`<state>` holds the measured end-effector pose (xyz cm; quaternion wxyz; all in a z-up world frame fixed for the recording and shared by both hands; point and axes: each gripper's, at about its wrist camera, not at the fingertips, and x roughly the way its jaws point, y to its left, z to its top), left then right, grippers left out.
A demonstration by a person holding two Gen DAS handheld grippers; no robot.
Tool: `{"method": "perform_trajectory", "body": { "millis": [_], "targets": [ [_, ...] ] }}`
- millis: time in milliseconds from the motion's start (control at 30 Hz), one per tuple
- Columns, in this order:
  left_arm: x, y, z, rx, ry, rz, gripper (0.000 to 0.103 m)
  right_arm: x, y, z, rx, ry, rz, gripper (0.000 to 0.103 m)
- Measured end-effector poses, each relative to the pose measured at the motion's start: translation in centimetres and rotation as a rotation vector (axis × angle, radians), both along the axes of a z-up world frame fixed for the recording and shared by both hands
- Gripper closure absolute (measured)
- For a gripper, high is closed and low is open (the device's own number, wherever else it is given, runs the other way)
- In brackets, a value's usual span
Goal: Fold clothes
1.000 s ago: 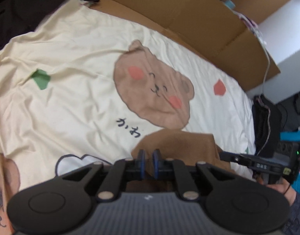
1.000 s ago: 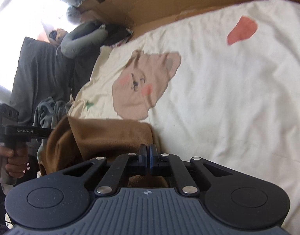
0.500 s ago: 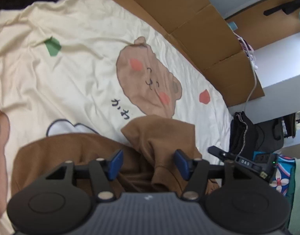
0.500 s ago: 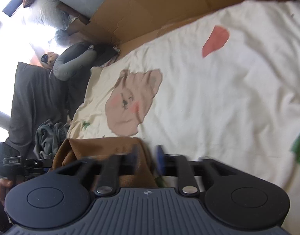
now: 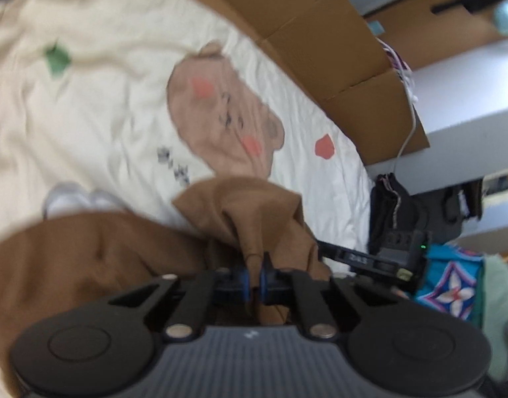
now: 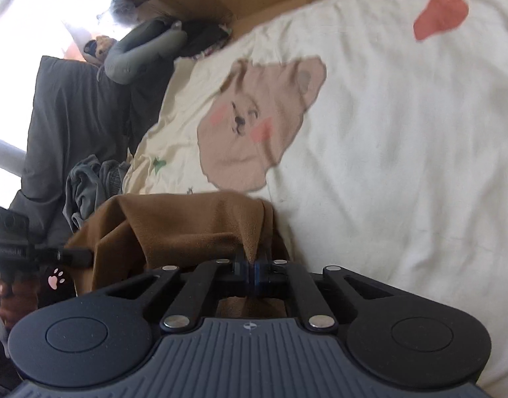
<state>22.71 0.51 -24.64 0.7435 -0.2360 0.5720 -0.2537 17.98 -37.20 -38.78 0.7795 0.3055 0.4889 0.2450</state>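
A brown garment (image 5: 98,252) lies bunched on a cream bedsheet (image 5: 88,106) printed with bears. In the left wrist view my left gripper (image 5: 254,282) is shut on a raised fold of the brown garment. In the right wrist view my right gripper (image 6: 252,273) is shut on another pinched fold of the same garment (image 6: 194,222). The other gripper shows at the right of the left wrist view (image 5: 379,258) and at the left edge of the right wrist view (image 6: 15,248).
Flattened cardboard (image 5: 303,33) lines the far side of the bed. Dark bags and cables (image 5: 393,199) and a blue patterned cloth (image 5: 452,285) sit off the bed's end. Grey bedding and a neck pillow (image 6: 88,106) lie beyond the sheet, with crumpled grey clothes (image 6: 88,189).
Both grippers were shut a second ago, opened half a second ago, and have now shut again on folds of the brown garment. The left view has swung and is blurred.
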Motion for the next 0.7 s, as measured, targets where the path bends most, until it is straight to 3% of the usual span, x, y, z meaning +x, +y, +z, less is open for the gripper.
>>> {"method": "perform_trajectory", "body": {
  "millis": [133,300,700],
  "targets": [
    [2.5,0.3,1.7,0.063,-0.073,-0.021,0.097,-1.2,-2.3,1.7,-0.021,-0.016,-0.087,0.103],
    [5.6,-1.2,1.7,0.118,-0.131,-0.107,0.097,-2.8,-4.2,4.2,-0.044,-0.04,-0.146,0.103],
    [11.3,-10.5,0.3,0.108,-0.238,-0.308,0.097,-7.5,-8.4,7.5,-0.111,-0.032,-0.31,0.103]
  ]
}}
